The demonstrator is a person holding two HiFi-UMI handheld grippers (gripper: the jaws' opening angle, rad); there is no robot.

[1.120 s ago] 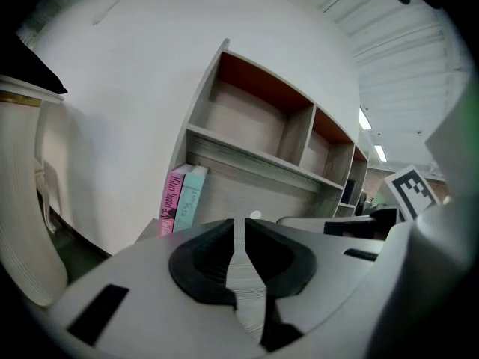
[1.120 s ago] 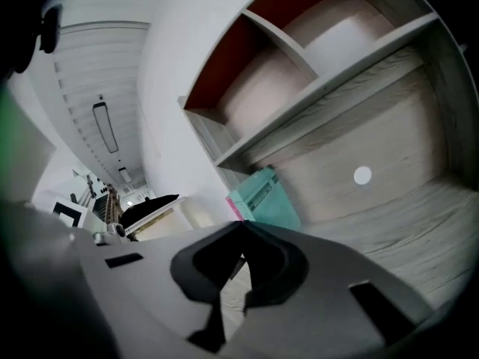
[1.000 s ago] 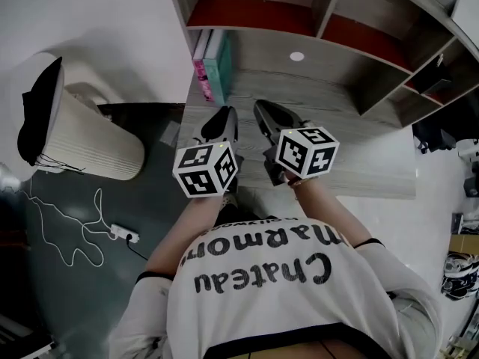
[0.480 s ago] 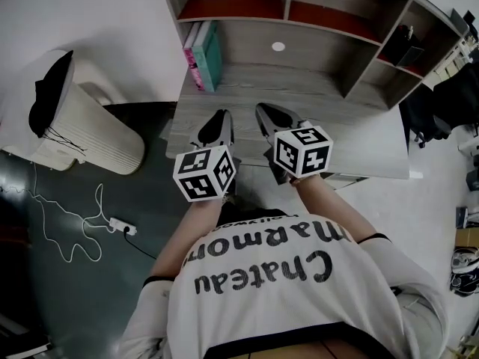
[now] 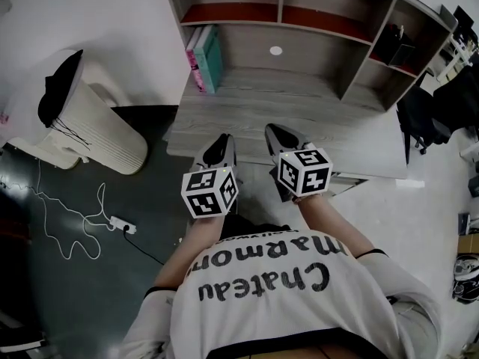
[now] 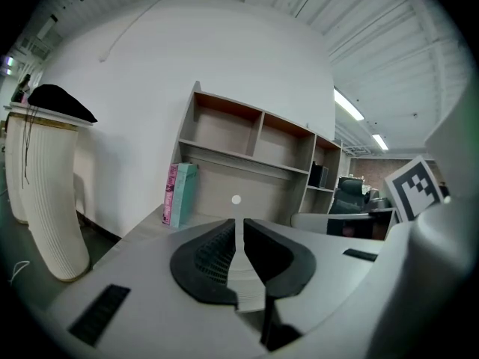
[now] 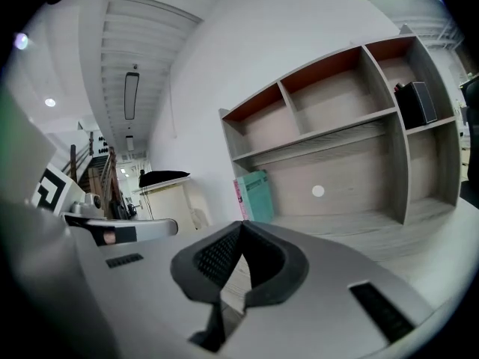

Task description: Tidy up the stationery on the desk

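A pink book and a teal book (image 5: pixel 203 58) stand upright at the back left of the wooden desk (image 5: pixel 314 114), against the shelf unit (image 5: pixel 281 10). They also show as the books (image 6: pixel 179 194) and the books (image 7: pixel 254 195) in the gripper views. I see no loose stationery on the desk top. My left gripper (image 5: pixel 221 149) and right gripper (image 5: pixel 283 137) hover side by side at the desk's front edge, both pointing at the shelf. The left gripper (image 6: pixel 239 221) is shut on nothing. The right gripper (image 7: pixel 242 224) is shut on nothing too.
A small black box (image 5: pixel 397 49) sits in the right shelf compartment. A white round spot (image 5: pixel 276 50) marks the back panel. Left of the desk stands a ribbed white bin (image 5: pixel 93 129) with black cloth on top. A power strip (image 5: pixel 120 226) and cable lie on the floor. A dark chair (image 5: pixel 430 103) stands right.
The view has pulled back from the desk, and both grippers now sit nearer its front edge. Both stayed shut.
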